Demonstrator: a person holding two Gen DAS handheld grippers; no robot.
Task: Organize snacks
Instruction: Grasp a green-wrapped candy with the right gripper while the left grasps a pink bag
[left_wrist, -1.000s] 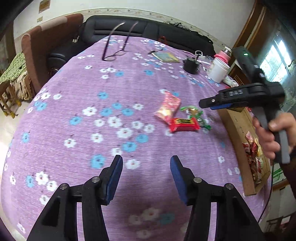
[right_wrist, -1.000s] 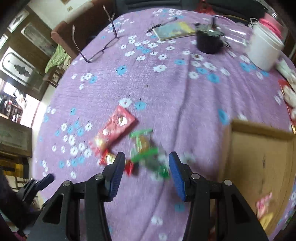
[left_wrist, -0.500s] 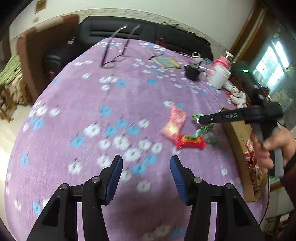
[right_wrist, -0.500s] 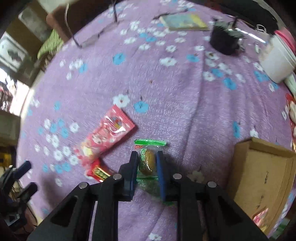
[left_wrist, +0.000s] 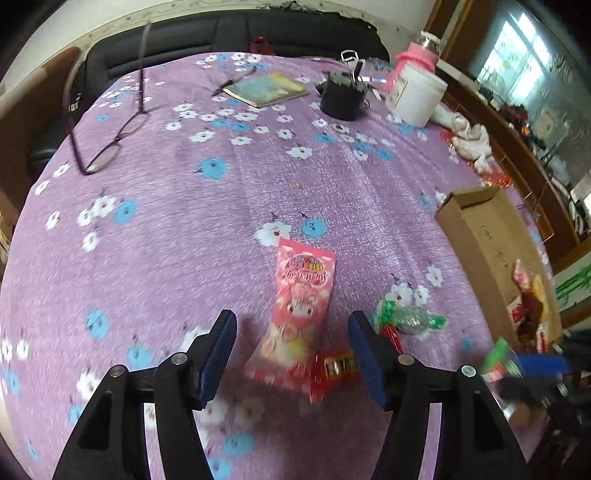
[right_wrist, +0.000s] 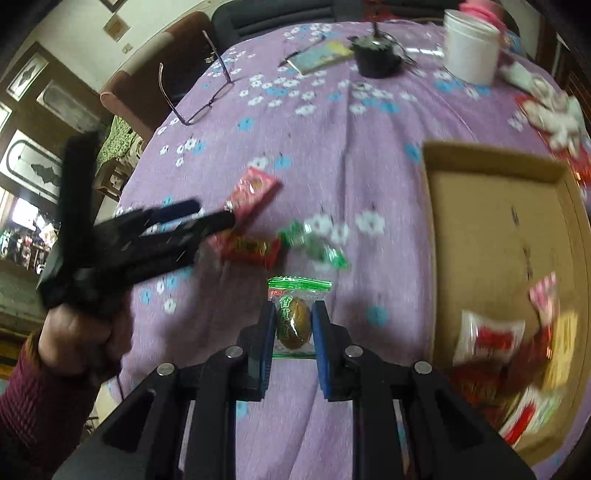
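Right claw (right_wrist: 293, 328) first: a second ago its blue pads stood apart over the loose sweets, and now they are clenched on the clear packet with green trim and a brown olive-like sweet inside (right_wrist: 291, 321), which I judge lifted clear of the purple flowered table (right_wrist: 332, 147) and on its way toward the shallow brown cardboard box (right_wrist: 495, 236) at my right, where several red-and-white wrapped snacks already lie in the near end. That means one more item is nearly sorted. My left claw (left_wrist: 291, 350) has come in over the remaining pile and its jaws are opening, with the long pink glossy packet printed with a cartoon face (left_wrist: 301, 302) between the pads but not pressed, so nothing is held there. Just beside it lie a small red bar with a gold label (left_wrist: 338, 367) and a green crinkled sweet wrapper (left_wrist: 408, 319), both blurred. Farther back on the table sit thin-framed glasses (left_wrist: 107, 147), a yellow-covered notebook (left_wrist: 269, 88), a black pot (left_wrist: 341, 98) and a white tub (left_wrist: 417, 98).
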